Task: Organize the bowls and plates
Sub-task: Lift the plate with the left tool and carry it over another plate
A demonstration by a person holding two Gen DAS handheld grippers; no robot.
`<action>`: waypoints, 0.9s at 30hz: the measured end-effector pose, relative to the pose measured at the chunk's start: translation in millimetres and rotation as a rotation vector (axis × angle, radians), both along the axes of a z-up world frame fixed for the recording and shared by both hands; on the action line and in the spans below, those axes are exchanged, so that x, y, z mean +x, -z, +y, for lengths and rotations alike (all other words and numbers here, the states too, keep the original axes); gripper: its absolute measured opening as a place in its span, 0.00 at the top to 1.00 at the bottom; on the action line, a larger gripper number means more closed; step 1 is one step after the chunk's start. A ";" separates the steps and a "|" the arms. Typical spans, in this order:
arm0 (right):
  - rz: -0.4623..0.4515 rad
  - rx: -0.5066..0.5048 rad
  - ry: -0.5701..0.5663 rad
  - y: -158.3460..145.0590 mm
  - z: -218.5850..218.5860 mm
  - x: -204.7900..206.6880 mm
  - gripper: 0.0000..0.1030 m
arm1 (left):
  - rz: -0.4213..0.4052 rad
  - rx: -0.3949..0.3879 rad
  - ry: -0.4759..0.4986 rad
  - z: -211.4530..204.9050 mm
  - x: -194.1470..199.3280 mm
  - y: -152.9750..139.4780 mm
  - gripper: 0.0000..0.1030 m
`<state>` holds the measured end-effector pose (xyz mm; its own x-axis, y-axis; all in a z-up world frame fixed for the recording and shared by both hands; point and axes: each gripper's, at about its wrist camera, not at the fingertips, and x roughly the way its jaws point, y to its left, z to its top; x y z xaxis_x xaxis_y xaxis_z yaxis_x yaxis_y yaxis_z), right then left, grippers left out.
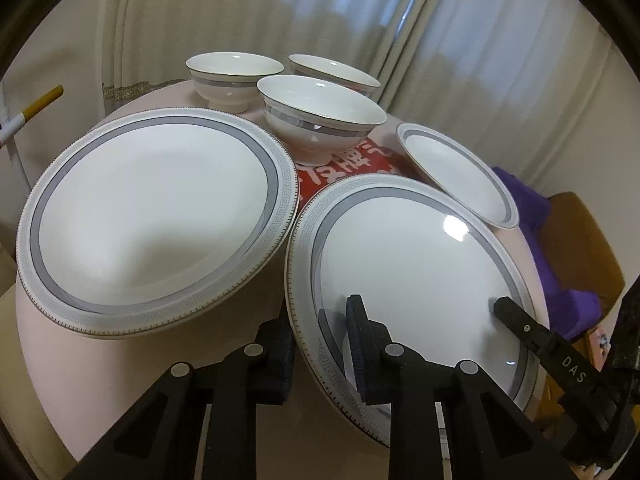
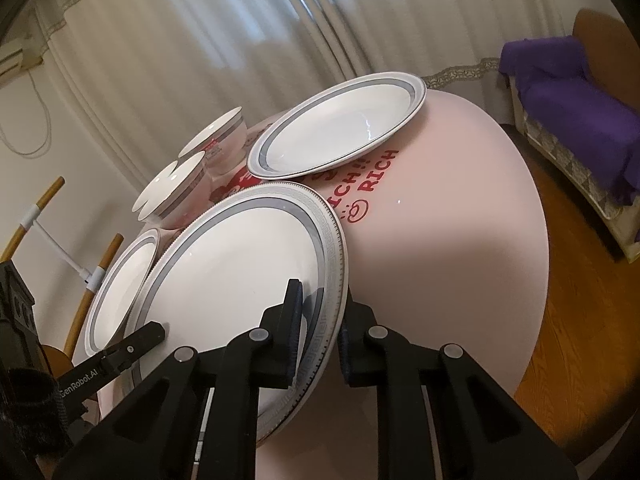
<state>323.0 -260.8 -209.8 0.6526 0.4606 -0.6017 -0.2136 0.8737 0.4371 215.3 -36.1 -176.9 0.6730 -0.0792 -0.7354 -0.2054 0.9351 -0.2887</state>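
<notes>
1. The left claw grips the near-left rim of the large plate, one finger above the rim and one below it
2. The right claw pinches the same large plate at its near-right rim, one pad on the plate's face and the other under the edge
3. Both claws are narrow, closed onto that rim; each shows in the other's view as a black finger lying on the plate's white face
4. The plate sits at the near edge of the pink round tabletop, tilted in the right wrist view
5. A second large plate lies just to its left, the rims nearly meeting
6. A smaller deep plate rests beyond the held one on the right; whether the two touch cannot be told
7. Three footed bowls with grey bands stand at the far side, close together
8. Red lettering is printed on the tabletop between the dishes
9. Pale curtains hang behind, and a purple cover drapes a seat on the right
</notes>
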 end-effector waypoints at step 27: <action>-0.034 0.027 0.006 -9.4 3.8 -28.4 0.83 | -0.084 0.004 0.052 8.0 -25.1 -23.7 0.84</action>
<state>294.6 -257.0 -200.4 0.6749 0.4728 -0.5666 -0.2235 0.8627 0.4537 190.2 -28.1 -153.1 0.7273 -0.1122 -0.6771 -0.1322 0.9451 -0.2987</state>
